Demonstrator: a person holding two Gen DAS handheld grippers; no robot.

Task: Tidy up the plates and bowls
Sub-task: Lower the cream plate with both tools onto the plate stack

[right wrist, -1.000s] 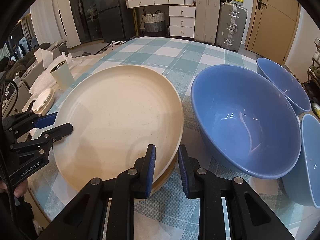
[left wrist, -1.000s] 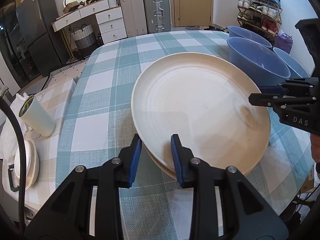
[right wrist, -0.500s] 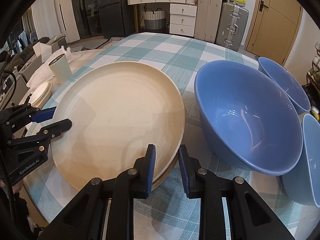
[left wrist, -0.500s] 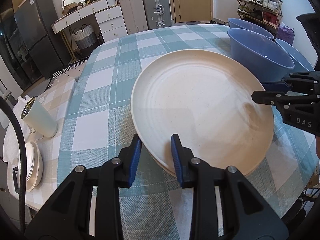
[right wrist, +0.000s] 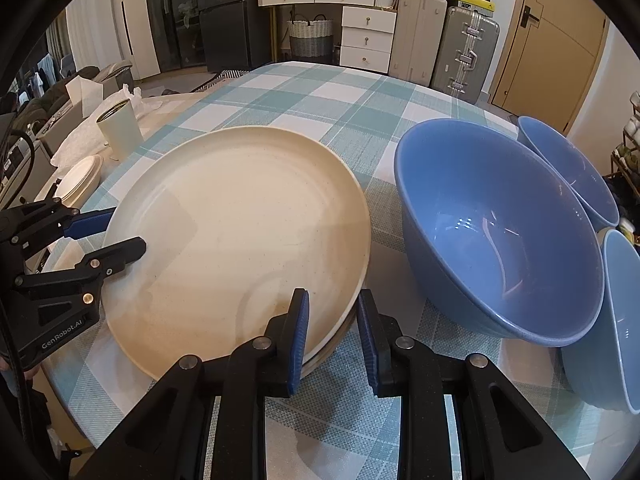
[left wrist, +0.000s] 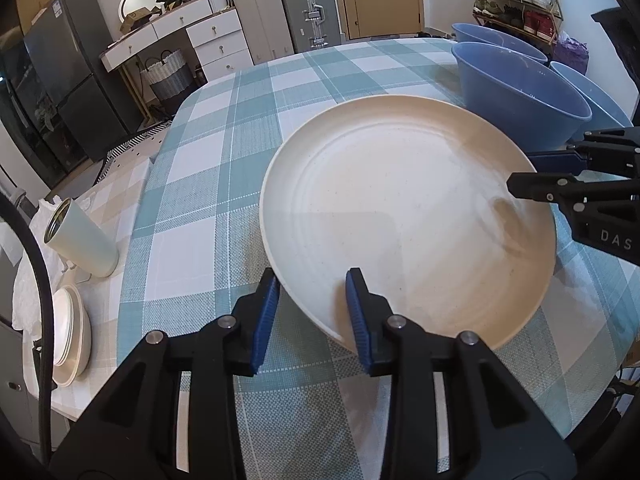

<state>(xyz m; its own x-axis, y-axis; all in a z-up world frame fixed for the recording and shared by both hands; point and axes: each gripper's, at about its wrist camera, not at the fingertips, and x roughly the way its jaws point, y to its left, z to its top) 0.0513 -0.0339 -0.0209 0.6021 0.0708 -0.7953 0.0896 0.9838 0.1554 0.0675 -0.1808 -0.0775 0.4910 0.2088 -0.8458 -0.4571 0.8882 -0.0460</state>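
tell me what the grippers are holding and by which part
Both straddle the cream plate at opposite rim edges: right gripper grips it; left gripper is opening.

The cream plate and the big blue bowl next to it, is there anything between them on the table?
Nothing: only a narrow strip of checked tablecloth separates the cream plate from the big blue bowl, clearest in the right wrist view.

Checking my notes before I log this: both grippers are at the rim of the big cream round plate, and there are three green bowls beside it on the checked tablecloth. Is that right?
Not quite. The three bowls are blue, not green, as the right wrist view shows. The rest holds: the left gripper and right gripper both straddle the rim of the big cream round plate on the checked tablecloth, with the left jaws opening.
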